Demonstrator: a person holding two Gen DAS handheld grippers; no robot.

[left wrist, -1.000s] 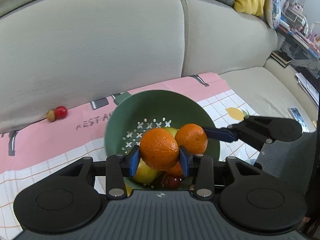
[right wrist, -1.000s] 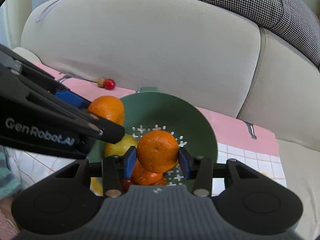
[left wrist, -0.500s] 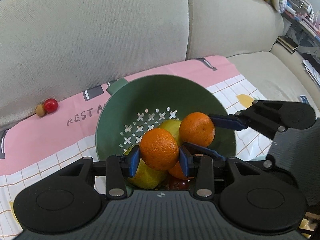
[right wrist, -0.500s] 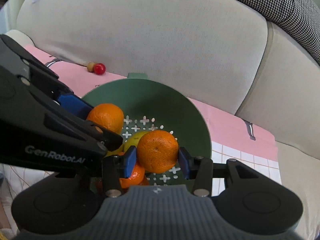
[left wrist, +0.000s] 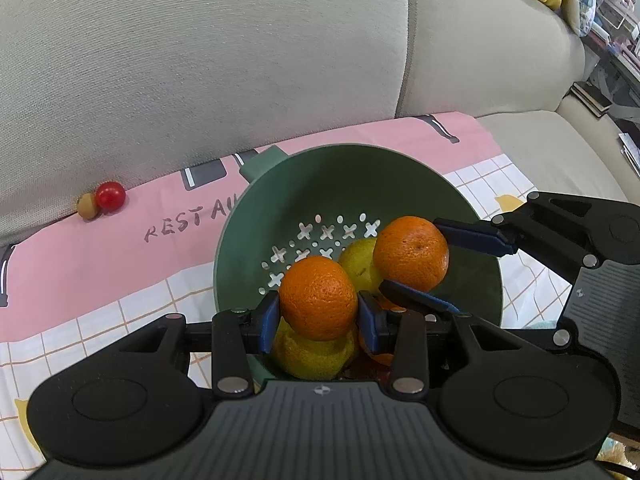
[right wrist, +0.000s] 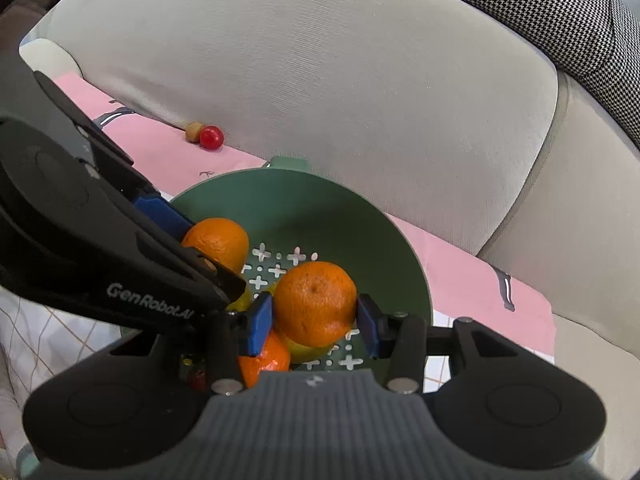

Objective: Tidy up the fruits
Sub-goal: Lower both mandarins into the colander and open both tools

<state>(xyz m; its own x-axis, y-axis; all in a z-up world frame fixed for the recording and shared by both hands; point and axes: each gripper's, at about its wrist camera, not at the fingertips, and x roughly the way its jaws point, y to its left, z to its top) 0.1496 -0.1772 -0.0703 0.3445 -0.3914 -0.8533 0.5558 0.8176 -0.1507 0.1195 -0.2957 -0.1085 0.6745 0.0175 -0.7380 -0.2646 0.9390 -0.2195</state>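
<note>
Each hand-held gripper held an orange over the green colander point(left wrist: 472, 216): the left hand-held gripper point(left wrist: 318, 316) clamped one orange point(left wrist: 318, 296), the right hand-held gripper point(right wrist: 314, 322) another orange point(right wrist: 316, 300), seemingly for setting among the fruit inside.

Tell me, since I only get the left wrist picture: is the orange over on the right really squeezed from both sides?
Observer: Yes. From behind, the right hand-held gripper has a blue pad pressed on each side of the right orange.
Visitor: Is anything written on the tools?
Observer: The left hand-held gripper, shut on the left orange, carries white lettering on its side: GenRobot.AI.
Visitor: What else is on the sofa?
Observer: A black-and-white checked cushion sits on top of the sofa back.
</note>
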